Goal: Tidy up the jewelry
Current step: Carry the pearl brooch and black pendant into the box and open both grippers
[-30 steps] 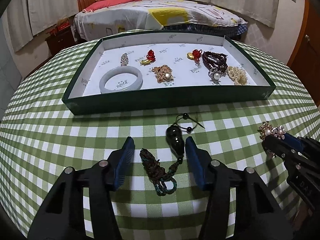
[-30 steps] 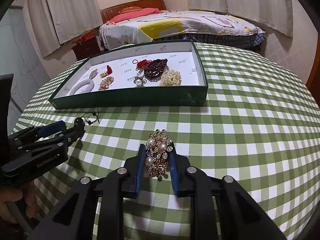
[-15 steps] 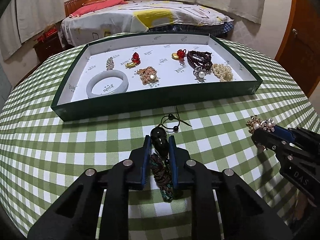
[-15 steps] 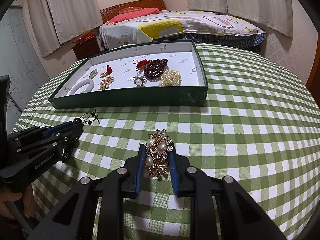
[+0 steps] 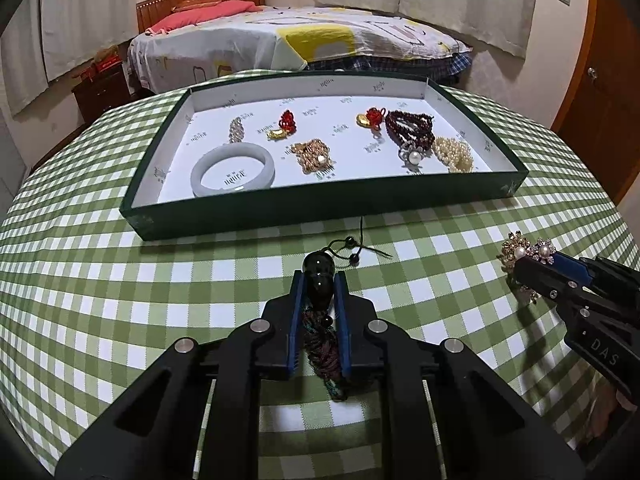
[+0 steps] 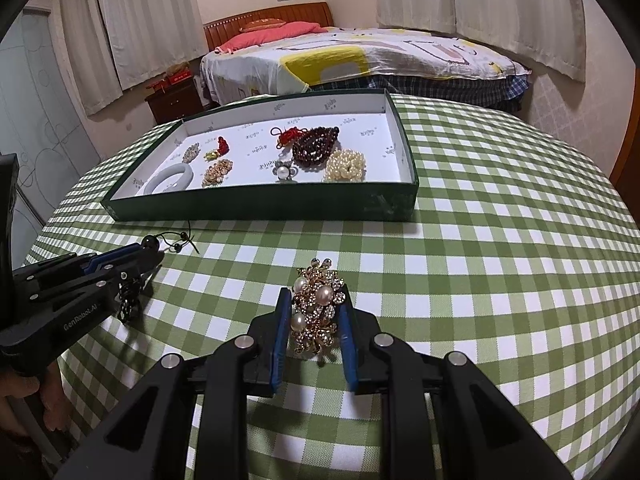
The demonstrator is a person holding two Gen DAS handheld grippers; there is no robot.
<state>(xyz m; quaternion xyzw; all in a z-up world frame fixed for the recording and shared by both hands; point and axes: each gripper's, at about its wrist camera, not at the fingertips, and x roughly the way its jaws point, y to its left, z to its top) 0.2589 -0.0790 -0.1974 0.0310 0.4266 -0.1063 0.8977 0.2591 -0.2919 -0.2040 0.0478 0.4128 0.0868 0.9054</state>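
Observation:
My left gripper (image 5: 319,280) is shut on a black gourd pendant (image 5: 319,274) with a braided cord and tassel, held just above the green checked tablecloth; it also shows in the right wrist view (image 6: 132,258). My right gripper (image 6: 314,300) is shut on a gold and pearl brooch (image 6: 316,308), seen at the right in the left wrist view (image 5: 526,254). The green tray (image 5: 328,206) with a white floor lies beyond both and holds a pale bangle (image 5: 233,169), dark red beads (image 5: 410,128), a pearl cluster (image 5: 454,154) and several other pieces.
The round table's edge curves away on all sides. A bed (image 6: 360,60) and a dark nightstand (image 6: 172,98) stand behind the table. A wooden door (image 5: 600,92) is at the right.
My left gripper has closed on the black pendant and lifted it, moving toward the tray. My right gripper has stayed shut on the brooch, almost still.

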